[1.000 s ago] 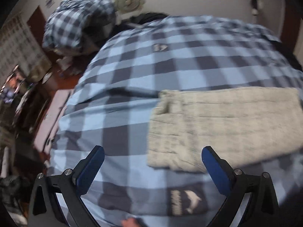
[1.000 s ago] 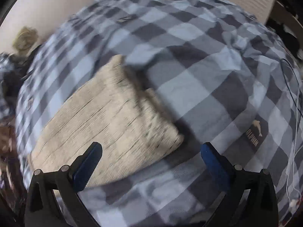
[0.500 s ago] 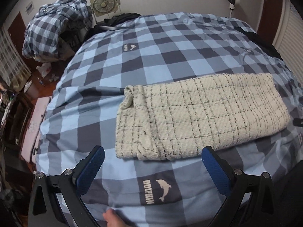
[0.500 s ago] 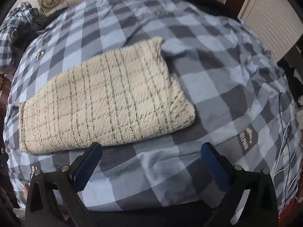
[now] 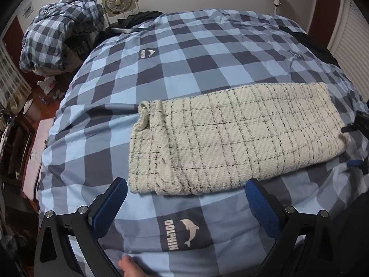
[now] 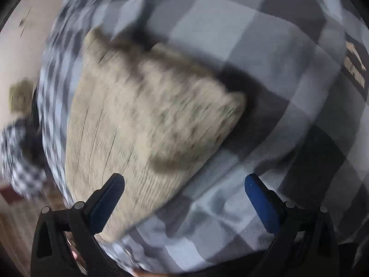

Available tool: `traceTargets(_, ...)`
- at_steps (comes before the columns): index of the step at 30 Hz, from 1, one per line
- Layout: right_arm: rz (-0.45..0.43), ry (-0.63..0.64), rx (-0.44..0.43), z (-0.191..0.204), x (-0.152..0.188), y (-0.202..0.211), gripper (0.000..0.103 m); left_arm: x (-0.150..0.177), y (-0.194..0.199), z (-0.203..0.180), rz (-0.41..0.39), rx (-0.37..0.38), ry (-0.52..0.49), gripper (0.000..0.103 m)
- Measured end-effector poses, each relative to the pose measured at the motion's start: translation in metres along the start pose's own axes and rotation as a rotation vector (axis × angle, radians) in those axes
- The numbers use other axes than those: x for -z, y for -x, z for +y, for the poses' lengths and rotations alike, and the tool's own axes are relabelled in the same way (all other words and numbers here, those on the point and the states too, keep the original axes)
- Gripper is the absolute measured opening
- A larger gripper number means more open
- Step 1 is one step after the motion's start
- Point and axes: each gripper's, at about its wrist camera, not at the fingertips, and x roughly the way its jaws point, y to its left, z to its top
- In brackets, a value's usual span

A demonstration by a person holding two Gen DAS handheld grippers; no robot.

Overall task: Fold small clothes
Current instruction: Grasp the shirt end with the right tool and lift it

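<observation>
A cream knit garment with thin dark grid lines (image 5: 230, 136) lies folded in a long strip across the blue checked bed cover (image 5: 184, 53). My left gripper (image 5: 185, 195) is open and empty, held above the cover just in front of the garment's near edge. My right gripper (image 6: 184, 189) is open and empty, over the garment's right end (image 6: 147, 120); that view is blurred by motion. Part of the right gripper shows at the right edge of the left wrist view (image 5: 359, 124).
A heap of checked bedding (image 5: 60, 27) and a small fan (image 5: 117, 0) stand at the back left. The floor with clutter (image 5: 27, 106) lies left of the bed. A louvred door (image 5: 350, 37) is at the right. A DOLPHIN patch (image 5: 182, 233) marks the cover near me.
The left view has stayed nearly still since half a second ago. The right gripper has swung and tilted fast, so the garment now sits rotated and blurred in its view. Both grippers stayed open.
</observation>
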Motion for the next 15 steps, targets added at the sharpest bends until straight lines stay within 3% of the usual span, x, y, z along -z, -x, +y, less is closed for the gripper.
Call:
traceTargets(3, -0.019, -0.001, 0.029, 0.004, -0.007, -0.007, 0.101, -0.001, -0.002, -0.001, 0.0, 0.005, 0.0, 0.103)
traceTargets(6, 0.015, 0.029, 0.056, 0.013, -0.012, -0.023, 0.098, -0.003, -0.005, -0.001, 0.007, 0.005, 0.001, 0.103)
traceTargets(8, 0.025, 0.038, 0.065, 0.018, -0.014, -0.031, 0.084, -0.003, -0.007, 0.0, 0.013, 0.002, 0.006, 0.103)
traceTargets(10, 0.011, 0.053, 0.062, 0.023, -0.015, -0.034, 0.076, -0.004, -0.01, 0.002, 0.02, -0.004, 0.015, 0.103)
traceTargets(12, -0.023, 0.108, 0.07, 0.033, -0.013, -0.029, 0.057, -0.005, -0.011, 0.005, 0.02, -0.009, 0.026, 0.103)
traceTargets(14, -0.072, 0.146, 0.063, 0.041, -0.005, -0.015, 0.025, -0.006, -0.011, 0.007, 0.013, -0.016, 0.037, 0.103)
traceTargets(15, -0.094, 0.152, 0.052, 0.042, -0.002, -0.01, 0.021, -0.006, -0.011, 0.009, 0.009, -0.023, 0.044, 0.103)
